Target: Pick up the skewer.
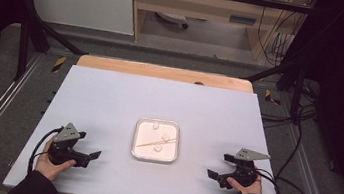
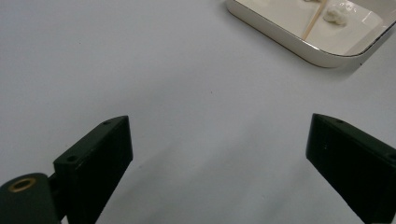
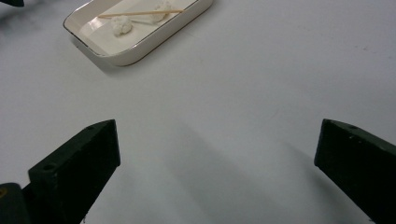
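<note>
while both hands rest near the front edge of the white desk (image 1: 110, 94), the left tongs (image 1: 91, 157) lie low at the left and the right tongs (image 1: 214, 175) low at the right, each pointing inward toward the middle. left tongs: jaws spread wide in the left gripper view, bare desk between them, nothing held. right tongs: jaws likewise wide apart in the right gripper view, nothing held. a white rectangular tray (image 1: 139, 149) sits between the two, about centre of the desk, well apart from either tongs. inside it lie three small white lumps (image 1: 157, 147) and a thin wooden stick (image 1: 154, 142) laid slantwise across the tray floor. stick touches at least one lump (image 3: 121, 25).
</note>
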Tool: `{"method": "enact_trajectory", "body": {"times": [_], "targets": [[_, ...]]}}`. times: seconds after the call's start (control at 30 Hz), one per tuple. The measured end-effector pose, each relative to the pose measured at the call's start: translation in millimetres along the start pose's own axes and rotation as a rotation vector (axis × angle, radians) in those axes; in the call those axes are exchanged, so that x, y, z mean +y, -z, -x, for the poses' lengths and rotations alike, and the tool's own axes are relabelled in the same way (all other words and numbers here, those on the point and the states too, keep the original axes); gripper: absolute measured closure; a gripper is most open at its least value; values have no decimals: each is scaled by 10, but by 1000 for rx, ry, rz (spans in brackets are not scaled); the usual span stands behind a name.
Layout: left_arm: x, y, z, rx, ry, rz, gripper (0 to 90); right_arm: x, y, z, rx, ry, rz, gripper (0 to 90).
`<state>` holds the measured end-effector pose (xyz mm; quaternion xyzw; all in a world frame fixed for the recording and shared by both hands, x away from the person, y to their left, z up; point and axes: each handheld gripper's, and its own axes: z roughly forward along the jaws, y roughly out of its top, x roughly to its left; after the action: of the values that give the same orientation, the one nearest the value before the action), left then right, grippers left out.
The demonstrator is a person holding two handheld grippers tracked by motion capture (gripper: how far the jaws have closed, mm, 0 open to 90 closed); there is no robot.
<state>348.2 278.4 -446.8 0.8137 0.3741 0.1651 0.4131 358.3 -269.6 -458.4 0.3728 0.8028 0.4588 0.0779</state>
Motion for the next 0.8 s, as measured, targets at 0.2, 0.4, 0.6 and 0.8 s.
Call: {"method": "enact_trajectory", "body": {"times": [0.2,0.4,0.6,0.8], "targets": [[9,-4,12,-2,-2,-3,72,-1,-5,0,0,3,-4,7],[37,-7,34,-2,-14,-8,74,-2,-18,-2,-5,-1,-17,6],[72,-22,65,-7,-26,-11,74,-1,-18,-5,-7,-1,-16,7],[115,-40,102,-16,-34,-14,75,-1,-19,-5,-7,4,-17,7]]}}
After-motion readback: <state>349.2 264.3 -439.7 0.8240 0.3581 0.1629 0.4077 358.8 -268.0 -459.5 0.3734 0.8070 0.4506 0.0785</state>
